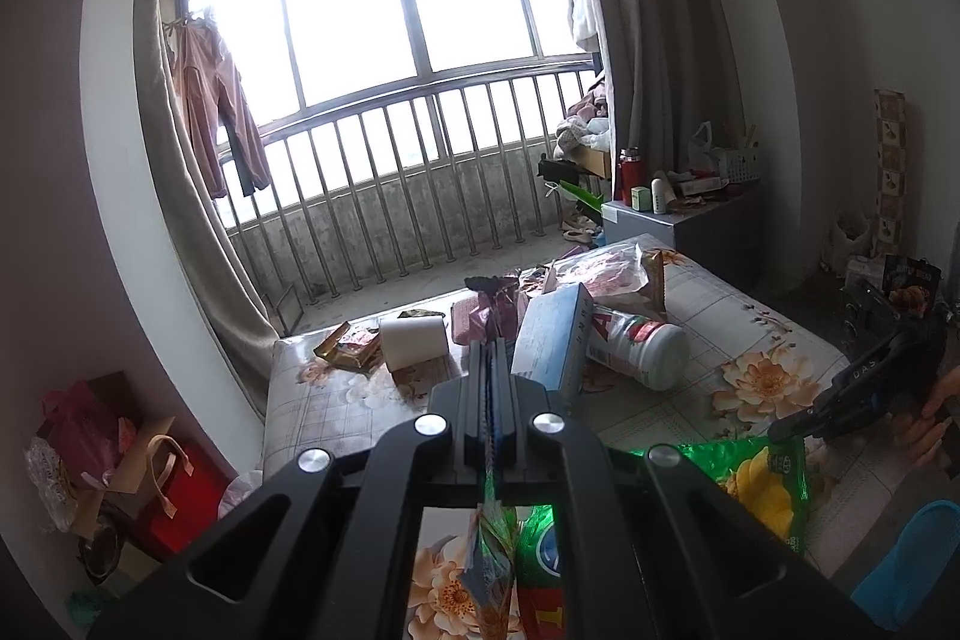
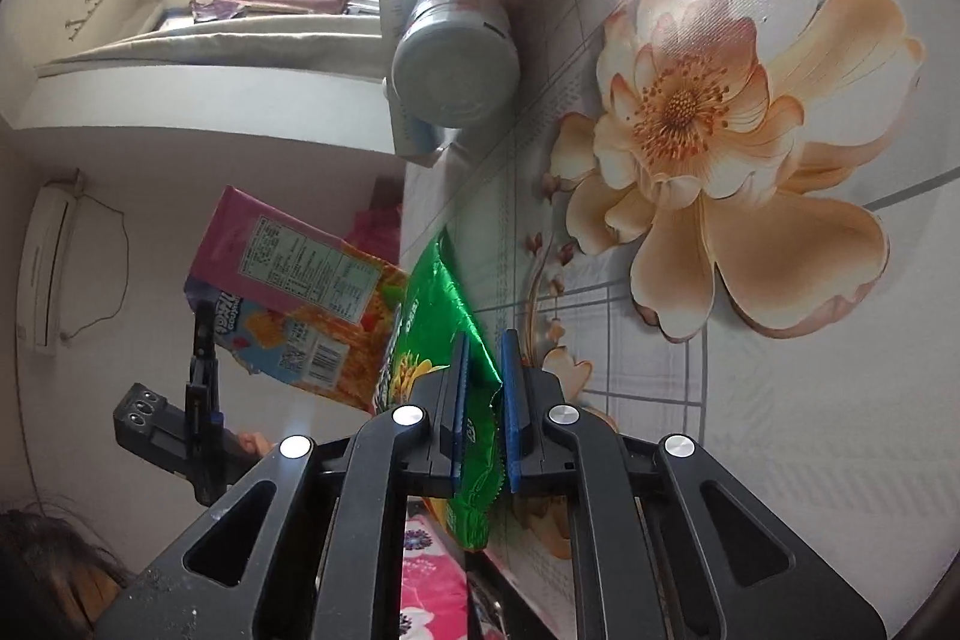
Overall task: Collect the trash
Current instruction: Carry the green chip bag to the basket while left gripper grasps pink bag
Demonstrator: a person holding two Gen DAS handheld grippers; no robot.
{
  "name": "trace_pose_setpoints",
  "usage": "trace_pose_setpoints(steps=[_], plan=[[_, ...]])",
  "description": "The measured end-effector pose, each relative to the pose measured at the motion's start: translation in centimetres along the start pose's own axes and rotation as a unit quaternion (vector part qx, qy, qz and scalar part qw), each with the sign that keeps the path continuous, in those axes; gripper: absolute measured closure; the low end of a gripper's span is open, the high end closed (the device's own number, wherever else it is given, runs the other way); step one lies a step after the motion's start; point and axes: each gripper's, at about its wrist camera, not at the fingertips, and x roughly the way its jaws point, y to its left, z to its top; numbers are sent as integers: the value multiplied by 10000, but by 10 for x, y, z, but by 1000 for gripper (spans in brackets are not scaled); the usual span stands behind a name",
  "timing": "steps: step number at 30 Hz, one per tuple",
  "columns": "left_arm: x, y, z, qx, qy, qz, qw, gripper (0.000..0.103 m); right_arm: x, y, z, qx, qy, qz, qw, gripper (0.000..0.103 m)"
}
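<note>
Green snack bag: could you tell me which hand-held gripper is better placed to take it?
Right hand-held gripper: the bag lies between its fingers; the left hand-held gripper is shut on another wrapper.

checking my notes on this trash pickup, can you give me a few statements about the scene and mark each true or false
1. The left gripper is shut on a snack wrapper. True.
2. The green bag sits between the fingers of the right gripper. True.
3. The white bottle stands upright on the table. False: it lies on its side.
4. The table has a plain white top. False: it is printed with large peach flowers.
5. A roll of tissue stands on the table near the far left corner. True.
6. The window is covered by closed curtains. False: the curtains are pulled to the sides.
</note>
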Motion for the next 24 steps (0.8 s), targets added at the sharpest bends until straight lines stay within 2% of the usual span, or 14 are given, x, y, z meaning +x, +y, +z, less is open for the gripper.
trace_pose_setpoints(steps=[2,7,14,20,24], plan=[[0,0,0,-6,-9,5,10000,101,2,4,-5,-86,-66,-233,9997,101],[-2,2,-1,-62,5,-67,10000,101,-29,4,-6,353,-540,711,9954,102],[-22,1,17,-82,-263,-141,9995,102,-115,30,-13,190,-1397,1033,9846,102],[-57,-17,48,39,-658,-507,9965,102,-181,47,-44,-79,-1951,1031,9753,102],[-77,-40,70,101,-816,-1011,9915,102,-214,49,-67,-88,-2205,1142,9686,102]])
